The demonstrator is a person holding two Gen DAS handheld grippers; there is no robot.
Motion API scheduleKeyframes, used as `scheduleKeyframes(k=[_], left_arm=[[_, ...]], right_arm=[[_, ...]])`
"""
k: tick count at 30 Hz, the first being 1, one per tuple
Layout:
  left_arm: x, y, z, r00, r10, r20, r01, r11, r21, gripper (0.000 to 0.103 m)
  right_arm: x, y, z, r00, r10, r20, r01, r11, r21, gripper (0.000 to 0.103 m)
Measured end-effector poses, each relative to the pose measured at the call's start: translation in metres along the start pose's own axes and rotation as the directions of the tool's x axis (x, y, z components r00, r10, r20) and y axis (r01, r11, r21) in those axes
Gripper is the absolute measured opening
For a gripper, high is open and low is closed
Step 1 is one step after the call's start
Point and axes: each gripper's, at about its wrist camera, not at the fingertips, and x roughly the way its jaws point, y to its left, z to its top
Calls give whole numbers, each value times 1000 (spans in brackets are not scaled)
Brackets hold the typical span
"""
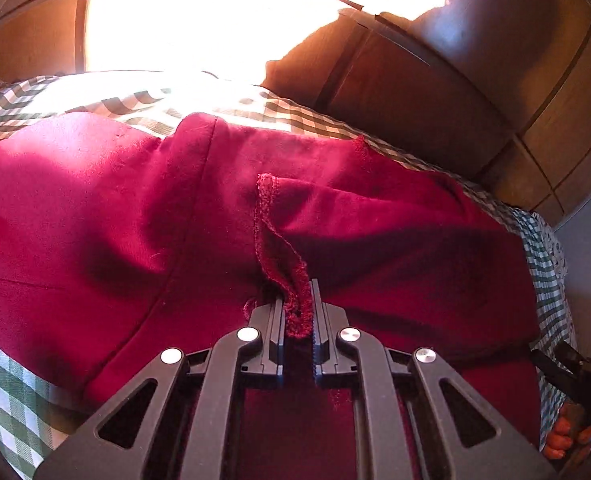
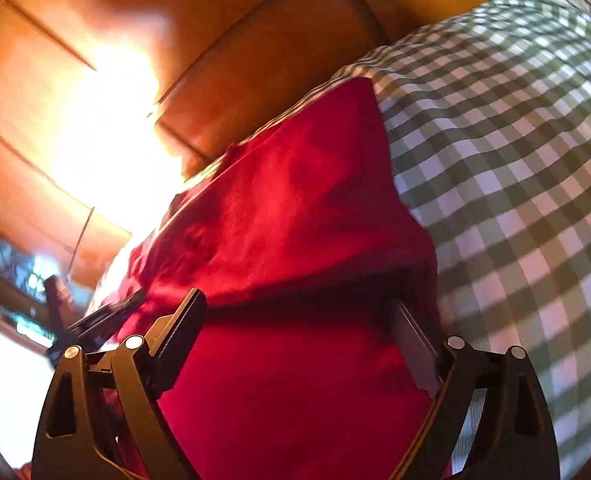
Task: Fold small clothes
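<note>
Left gripper (image 1: 297, 300) nearly closed, pinching a stitched hem edge of the red garment (image 1: 199, 216); hem bunched between the 2 fingers, fold of cloth rising from the pinch point. Garment spread flat over the green-and-white checked cloth (image 1: 11, 392), seam line running across the middle, loose flap lying to the right of the hem. Wooden cabinet panels (image 1: 435, 92) behind, strong glare from upper left.

Right gripper (image 2: 295, 320) wide open, holding nothing; fingers (image 2: 183, 328) straddling the near part of the garment (image 2: 295, 208), red cloth filling the gap between them. Contact with cloth: cannot tell, view motion-blurred. Checked cloth (image 2: 515, 152) bare to the right of the garment. Wooden panels (image 2: 255, 40) and bright glare at upper left. Dark tool part visible at lower left past the garment edge, too blurred to identify.
</note>
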Motion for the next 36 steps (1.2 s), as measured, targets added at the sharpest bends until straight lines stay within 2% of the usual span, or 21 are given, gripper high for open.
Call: scheduleKeyframes(k=[2, 4, 7, 8, 9, 10, 11, 12, 14, 16, 18, 19, 20, 23, 28, 36], left_arm=[[-3, -1, 1, 1000, -24, 5, 24, 1000, -15, 10], [-5, -1, 2, 1000, -16, 15, 16, 1000, -11, 10], [-3, 2, 7, 999, 34, 41, -33, 999, -17, 13], [-2, 1, 7, 996, 72, 51, -72, 997, 0, 19], [-1, -1, 6, 991, 122, 60, -124, 992, 30, 24], [2, -3, 3, 983, 176, 59, -180, 982, 62, 31], [5, -3, 1, 981, 188, 56, -192, 978, 80, 31], [6, -4, -1, 979, 194, 66, -200, 976, 88, 31], [4, -5, -1, 975, 209, 72, -215, 972, 92, 32], [2, -6, -2, 972, 225, 73, -230, 970, 81, 36], [-2, -11, -5, 967, 246, 70, -251, 965, 72, 45], [-7, -13, -9, 964, 256, 72, -261, 963, 71, 53], [-10, -15, -12, 964, 255, 79, -261, 963, 71, 54], [-22, -22, -27, 963, 249, 102, -258, 963, 84, 54], [-42, -22, -44, 974, 199, 108, -208, 975, 82, 54], [-64, -17, -60, 972, 194, 131, -203, 977, 60, 58]], right_arm=[[-15, 14, 2, 1000, -2, 2, 2, 998, -69, 89], [-26, 31, 9, 998, -33, 49, 39, 990, -134, 89], [-15, 54, 22, 982, -145, 118, 167, 964, -209, 89], [-7, 58, 24, 974, -188, 128, 214, 949, -231, 89], [13, 64, 25, 950, -279, 137, 307, 915, -263, 89], [22, 65, 25, 936, -324, 137, 350, 896, -274, 89], [47, 63, 21, 909, -401, 117, 417, 860, -296, 89], [63, 57, 15, 889, -448, 97, 454, 833, -317, 94], [76, 53, 0, 864, -477, 161, 502, 793, -346, 99], [73, 53, -2, 858, -482, 176, 513, 791, -333, 99], [73, 51, -3, 856, -487, 177, 517, 788, -334, 99], [74, 50, -2, 856, -487, 174, 517, 788, -334, 99], [73, 50, -1, 858, -484, 173, 513, 791, -333, 99], [75, 51, 2, 862, -480, 166, 507, 797, -328, 99], [75, 53, 3, 858, -484, 174, 514, 791, -331, 99], [74, 55, 2, 856, -486, 175, 516, 788, -336, 99]])
